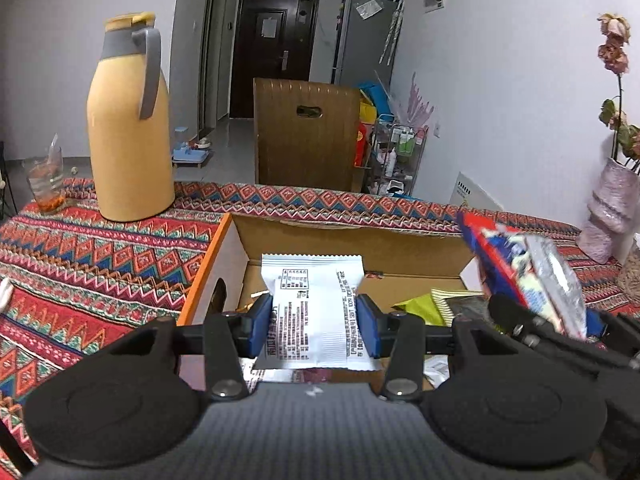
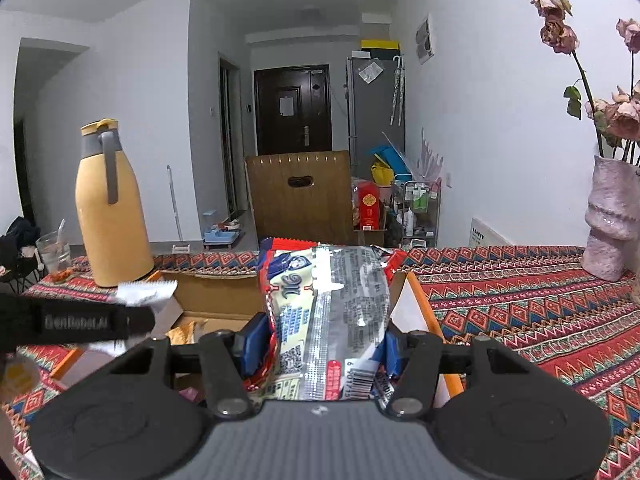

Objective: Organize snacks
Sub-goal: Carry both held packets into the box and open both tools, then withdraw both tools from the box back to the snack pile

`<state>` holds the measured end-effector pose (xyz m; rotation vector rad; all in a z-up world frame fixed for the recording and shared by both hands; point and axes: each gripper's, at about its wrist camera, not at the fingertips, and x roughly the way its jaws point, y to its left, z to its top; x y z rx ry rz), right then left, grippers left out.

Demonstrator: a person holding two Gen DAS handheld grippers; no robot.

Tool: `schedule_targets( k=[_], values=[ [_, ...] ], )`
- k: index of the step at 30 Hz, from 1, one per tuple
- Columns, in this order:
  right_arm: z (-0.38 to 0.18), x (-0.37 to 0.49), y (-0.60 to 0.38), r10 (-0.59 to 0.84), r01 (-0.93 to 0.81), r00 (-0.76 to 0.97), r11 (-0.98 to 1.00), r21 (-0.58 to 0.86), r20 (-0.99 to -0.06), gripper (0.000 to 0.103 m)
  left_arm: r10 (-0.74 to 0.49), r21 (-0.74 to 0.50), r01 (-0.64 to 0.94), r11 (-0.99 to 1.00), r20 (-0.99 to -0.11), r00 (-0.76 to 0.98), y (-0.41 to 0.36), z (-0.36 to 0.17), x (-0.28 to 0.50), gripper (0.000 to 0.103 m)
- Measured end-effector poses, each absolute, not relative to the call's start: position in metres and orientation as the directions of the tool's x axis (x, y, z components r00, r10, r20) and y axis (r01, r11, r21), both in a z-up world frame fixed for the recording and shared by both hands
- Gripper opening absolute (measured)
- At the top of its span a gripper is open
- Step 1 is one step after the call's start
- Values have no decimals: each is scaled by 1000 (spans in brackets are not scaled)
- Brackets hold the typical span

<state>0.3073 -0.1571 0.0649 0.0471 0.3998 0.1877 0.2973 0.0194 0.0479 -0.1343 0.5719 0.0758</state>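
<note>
One tall yellow thermos jug with grey handle (image 1: 130,120) stands upright far left on the patterned red woven cloth covering the worktop (image 1: 100,256); one clear glass with a spoon and orange bits (image 1: 46,180) sits just left of it, near the worktop edge. One open cardboard box with orange outer sides (image 1: 240,248) sits mid-worktop, flaps up, with a few loose snack packets inside, incl. one yellow-green striped packet (image 1: 436,300); exact count inside cannot be told.

Two claws, each carrying one packet. Left claw (image 1: 314,326): blue pads pinching one white printed sachet (image 1: 316,312) by both side edges, sachet upright, back text facing camera, held over the box's open interior, tilted down toward it. In the right wrist view this claw shows at the left edge as a black bar, the sachet's serrated edge poking out.

Right claw (image 2: 320,346): blue pads clamped on one red, blue and silver foil snack bag (image 2: 324,312), barcode end nearest the camera, bag standing up between the pads, over the box's right side. In the left wrist view the same bag shows just right of the sachet, apart from it.

Far right: one pale pink textured vase with dried pink roses (image 2: 610,220) on the worktop, well apart from the box. Behind the worktop: one brown wooden chair back (image 2: 298,196).
</note>
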Motion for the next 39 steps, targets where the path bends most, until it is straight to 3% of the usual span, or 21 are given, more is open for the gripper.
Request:
schedule_targets(
  k=[12,14,16,17,19,20,21,39],
  values=[
    [49,318,-152,201,-186,887,979,78,-415,56,37,-103,-111,989,-545,837,24,35,302,47],
    [49,317,-153,202,-186,886,979,78,-418,60,34,-109,-110,988,-539,842,25,36,300,55],
    [50,317,-153,192,-176,888,981,78,-417,67,46,-109,-121,987,-526,849,27,38,298,81],
    [50,316,-154,194,-176,887,981,81,-419,69,58,-104,-129,986,-515,855,27,39,296,86],
    [50,316,-156,194,-168,888,981,98,-418,92,62,-105,-131,986,-498,865,26,41,293,101],
    [50,315,-158,193,-163,889,981,106,-415,97,60,-109,-129,986,-491,869,26,43,291,103],
    [50,314,-159,191,-159,889,981,110,-415,103,59,-111,-129,985,-487,871,26,44,290,103],
    [51,310,-162,194,-154,885,980,126,-423,103,60,-126,-144,982,-509,859,28,42,292,103]
  ],
)
